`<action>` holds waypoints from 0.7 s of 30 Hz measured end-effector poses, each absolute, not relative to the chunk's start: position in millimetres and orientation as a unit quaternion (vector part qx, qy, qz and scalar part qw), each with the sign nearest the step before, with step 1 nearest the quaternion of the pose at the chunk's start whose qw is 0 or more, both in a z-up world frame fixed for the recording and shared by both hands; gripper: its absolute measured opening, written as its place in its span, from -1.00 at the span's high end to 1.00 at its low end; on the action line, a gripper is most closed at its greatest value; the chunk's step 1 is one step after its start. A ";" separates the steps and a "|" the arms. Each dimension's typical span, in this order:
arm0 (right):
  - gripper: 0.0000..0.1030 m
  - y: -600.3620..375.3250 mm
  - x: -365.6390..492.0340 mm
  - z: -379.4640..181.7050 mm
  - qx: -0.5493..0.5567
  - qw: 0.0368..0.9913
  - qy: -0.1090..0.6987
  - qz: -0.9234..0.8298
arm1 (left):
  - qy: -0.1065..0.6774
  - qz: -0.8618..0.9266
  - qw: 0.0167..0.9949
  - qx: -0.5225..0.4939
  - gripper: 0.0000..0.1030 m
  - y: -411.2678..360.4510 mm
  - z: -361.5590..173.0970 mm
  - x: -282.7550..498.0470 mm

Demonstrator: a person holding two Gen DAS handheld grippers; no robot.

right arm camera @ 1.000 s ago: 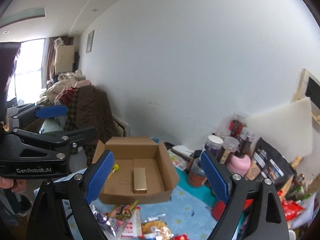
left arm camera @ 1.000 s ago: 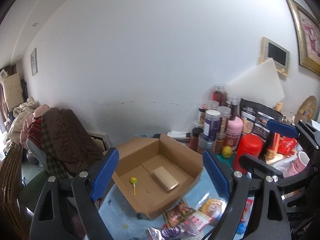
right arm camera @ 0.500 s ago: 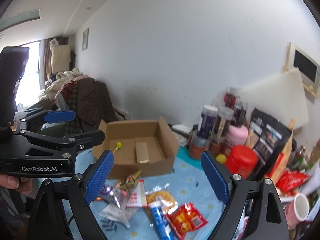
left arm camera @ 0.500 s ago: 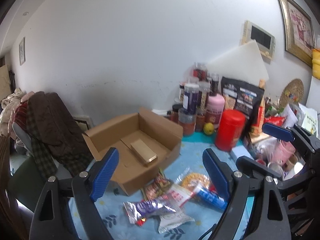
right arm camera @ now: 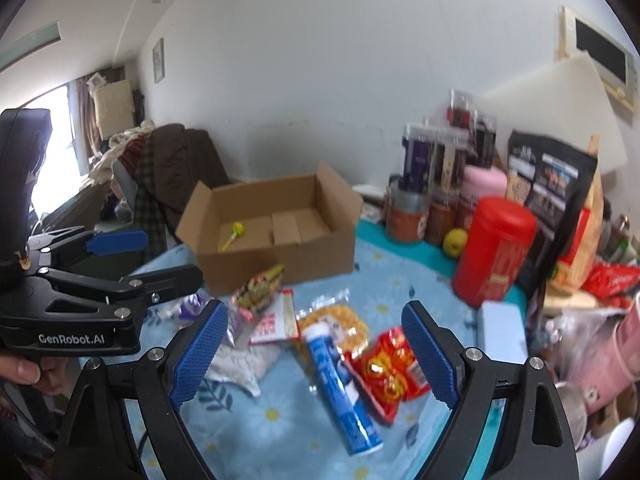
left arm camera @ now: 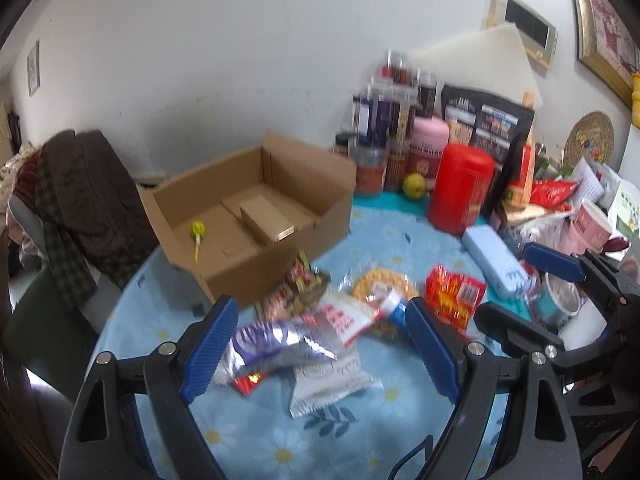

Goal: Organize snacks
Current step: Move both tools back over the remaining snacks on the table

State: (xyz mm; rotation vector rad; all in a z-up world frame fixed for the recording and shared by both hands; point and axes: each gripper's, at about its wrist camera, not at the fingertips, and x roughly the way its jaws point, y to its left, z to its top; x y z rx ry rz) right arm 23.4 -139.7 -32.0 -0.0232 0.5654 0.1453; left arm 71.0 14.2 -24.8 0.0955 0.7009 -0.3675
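An open cardboard box (left arm camera: 256,264) stands on the blue daisy tablecloth (left arm camera: 256,432); inside lie a yellow lollipop (left arm camera: 197,230) and a small brown box (left arm camera: 266,218). In front of it are loose snacks: a purple foil packet (left arm camera: 276,340), a white packet (left arm camera: 332,380), a red-and-white packet (left arm camera: 352,322), a yellow snack bag (left arm camera: 384,284) and a red packet (left arm camera: 454,294). My left gripper (left arm camera: 320,306) hangs open above the purple packet, holding nothing. My right gripper (right arm camera: 315,308) is open above a blue tube (right arm camera: 340,384) and the red packet (right arm camera: 390,368), also holding nothing.
Along the back right stand a red canister (left arm camera: 460,188), stacked jars (left arm camera: 384,120), black bags (left arm camera: 488,120) and a yellow-green fruit (left arm camera: 414,186). A light blue case (left arm camera: 492,260) and pink cups (left arm camera: 588,228) crowd the right. A chair with a brown coat (left arm camera: 80,192) stands left.
Both grippers have come down and tipped toward the table. The snack pile has come into view between the fingers and the box looks nearer. Both jaws kept the same width.
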 end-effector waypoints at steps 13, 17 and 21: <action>-0.65 -152.6 32.7 -91.8 0.006 0.936 0.345 0.073 | 0.424 -0.176 0.888 0.010 -0.68 14.4 -92.2 85.5; -0.50 -159.9 42.2 -113.7 0.019 0.924 0.377 0.067 | 0.444 -0.172 0.879 0.010 -0.68 9.9 -108.7 93.6; -0.40 -163.0 48.8 -126.1 0.018 0.916 0.395 0.073 | 0.450 -0.169 0.877 0.015 -0.68 5.4 -118.2 100.5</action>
